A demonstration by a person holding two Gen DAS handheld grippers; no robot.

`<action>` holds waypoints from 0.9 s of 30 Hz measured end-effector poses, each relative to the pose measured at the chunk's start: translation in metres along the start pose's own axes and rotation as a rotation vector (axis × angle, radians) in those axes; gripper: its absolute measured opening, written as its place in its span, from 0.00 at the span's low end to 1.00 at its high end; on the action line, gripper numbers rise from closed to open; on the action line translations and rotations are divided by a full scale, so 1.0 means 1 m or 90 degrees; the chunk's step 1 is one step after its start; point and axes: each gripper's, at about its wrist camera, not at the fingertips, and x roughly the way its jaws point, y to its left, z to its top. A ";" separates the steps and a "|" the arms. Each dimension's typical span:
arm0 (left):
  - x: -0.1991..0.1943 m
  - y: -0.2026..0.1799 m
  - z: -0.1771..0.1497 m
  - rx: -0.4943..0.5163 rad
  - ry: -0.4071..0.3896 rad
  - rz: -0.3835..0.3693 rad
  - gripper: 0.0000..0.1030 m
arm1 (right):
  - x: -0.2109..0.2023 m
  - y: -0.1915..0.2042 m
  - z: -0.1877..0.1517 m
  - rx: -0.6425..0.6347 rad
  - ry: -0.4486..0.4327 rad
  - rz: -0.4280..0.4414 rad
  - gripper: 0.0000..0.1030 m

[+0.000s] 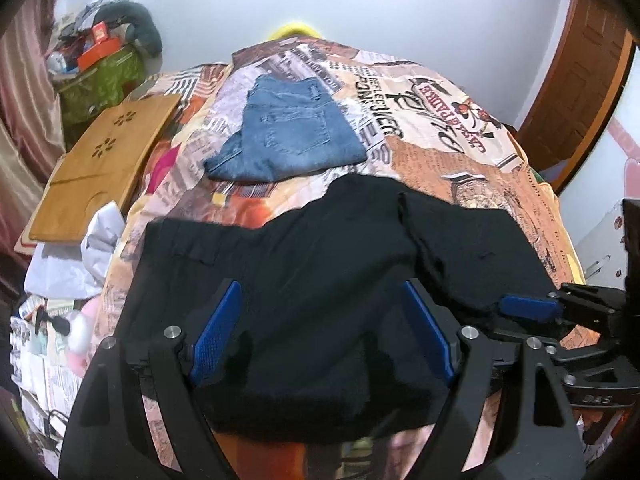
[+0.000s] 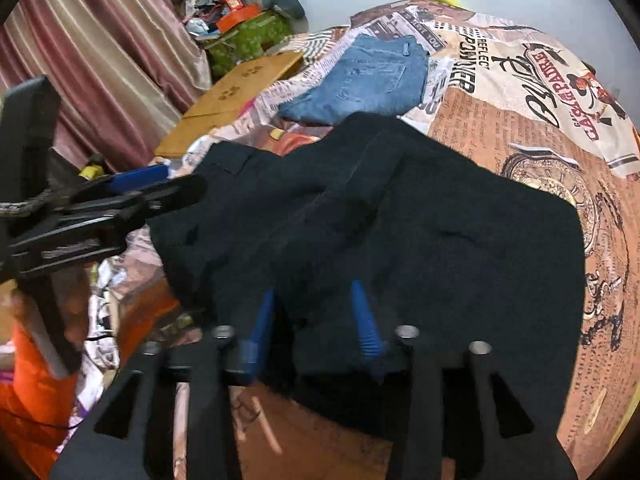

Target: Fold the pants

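A bed under a newspaper-print bedspread (image 1: 460, 152) carries folded blue jeans (image 1: 288, 136) at the far side and black pants (image 1: 320, 264) spread near. The left gripper (image 1: 320, 332) and right gripper (image 2: 316, 324) both hover spread apart over the near edge. The fold seems mid-way; next, pinch the near hem and carry it far.
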 end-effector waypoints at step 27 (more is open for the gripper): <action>0.110 -0.138 0.055 0.175 0.077 -0.042 0.79 | -0.016 -0.133 0.008 0.048 -0.035 -0.134 0.34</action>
